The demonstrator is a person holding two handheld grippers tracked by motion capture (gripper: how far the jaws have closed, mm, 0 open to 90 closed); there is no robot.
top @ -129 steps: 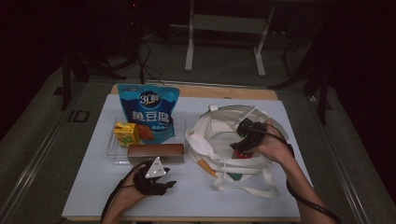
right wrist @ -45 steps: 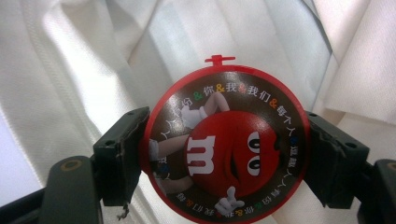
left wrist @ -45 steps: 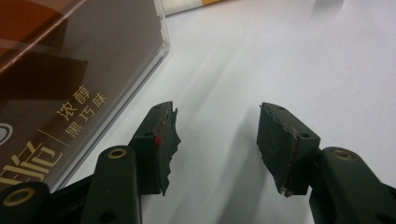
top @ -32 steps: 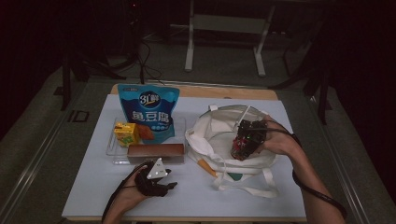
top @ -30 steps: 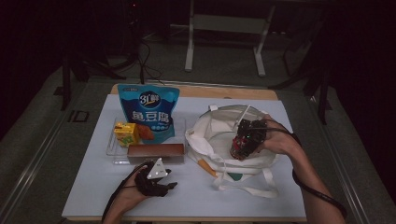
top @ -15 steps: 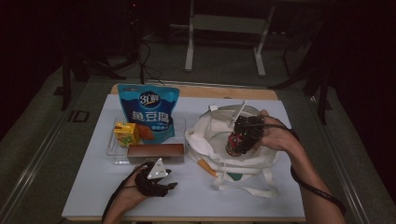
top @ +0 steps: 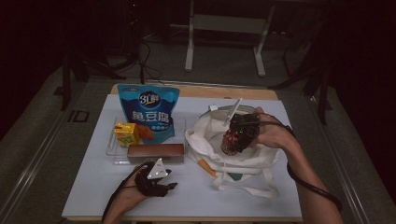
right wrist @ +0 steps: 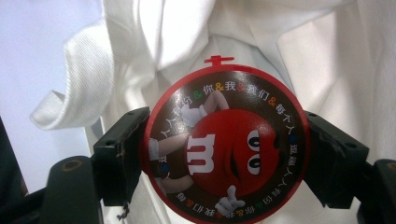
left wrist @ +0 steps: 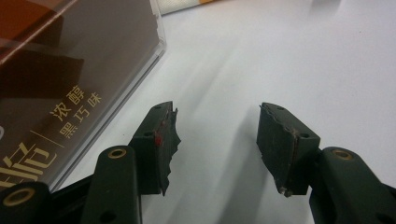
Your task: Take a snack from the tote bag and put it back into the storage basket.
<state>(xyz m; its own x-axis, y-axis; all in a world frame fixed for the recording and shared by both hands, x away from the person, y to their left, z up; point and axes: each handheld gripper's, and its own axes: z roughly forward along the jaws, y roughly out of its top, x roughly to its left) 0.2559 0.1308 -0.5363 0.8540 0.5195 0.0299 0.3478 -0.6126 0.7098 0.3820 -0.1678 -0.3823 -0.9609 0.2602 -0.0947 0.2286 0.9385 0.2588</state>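
1. Right gripper (right wrist: 224,158) was clamped on the candy tub (right wrist: 226,144), jaws pressing its round sides from left and right, lid face toward the gripper camera.
2. In the high view the tub (top: 232,138) hung over the mouth of the white bag (top: 243,158), directly above the opening; whether its bottom was already inside was hard to tell.
3. Key relation: bag interior lay straight below the tub, so the coming move was probably a short drop down, no sideways shift.
4. Tub axis ran roughly along the right gripper's line of sight, tilted downward into the bag.
5. Left gripper (left wrist: 215,140) rested on the table (top: 93,186), jaws wide apart, holding nothing, just beside the brown box (left wrist: 60,79).
6. Right hand (top: 271,133) was the nearer one; left sat well apart from the bag.
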